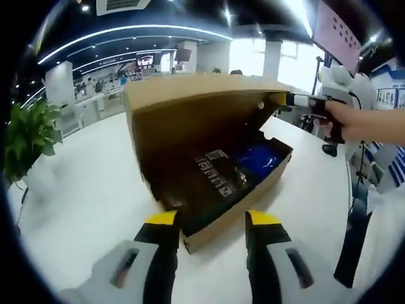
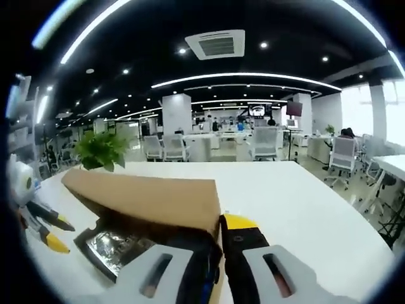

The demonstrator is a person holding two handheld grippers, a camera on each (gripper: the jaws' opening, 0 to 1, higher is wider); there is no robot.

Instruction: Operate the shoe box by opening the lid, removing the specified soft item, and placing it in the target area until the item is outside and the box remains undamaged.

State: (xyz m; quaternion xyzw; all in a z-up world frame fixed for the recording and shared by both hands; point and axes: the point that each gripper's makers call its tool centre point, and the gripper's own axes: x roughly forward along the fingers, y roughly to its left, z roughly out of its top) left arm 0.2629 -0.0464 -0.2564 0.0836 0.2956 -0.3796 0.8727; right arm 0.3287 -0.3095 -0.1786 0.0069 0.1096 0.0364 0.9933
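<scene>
The shoe box (image 1: pixel 237 190) sits at the centre of the left gripper view on the white table (image 1: pixel 82 202), its brown lid (image 1: pixel 190 101) raised and tilted back so the inside shows. Within it lies a dark item with pale print (image 1: pixel 215 174) and, beside it toward the right of the frame, a soft blue item (image 1: pixel 256 158). The right claw (image 1: pixel 288 99) reaches in from the upper right, held by a hand (image 1: pixel 348 120), and is closed on the lid's corner. In the right gripper view the lid's edge (image 2: pixel 145 196) sits pinched between that claw's (image 2: pixel 218 253) jaws. The left claw (image 1: pixel 209 221) hangs open just before the box's near corner, touching nothing. A potted plant (image 1: pixel 28 136) stands at the left edge.
</scene>
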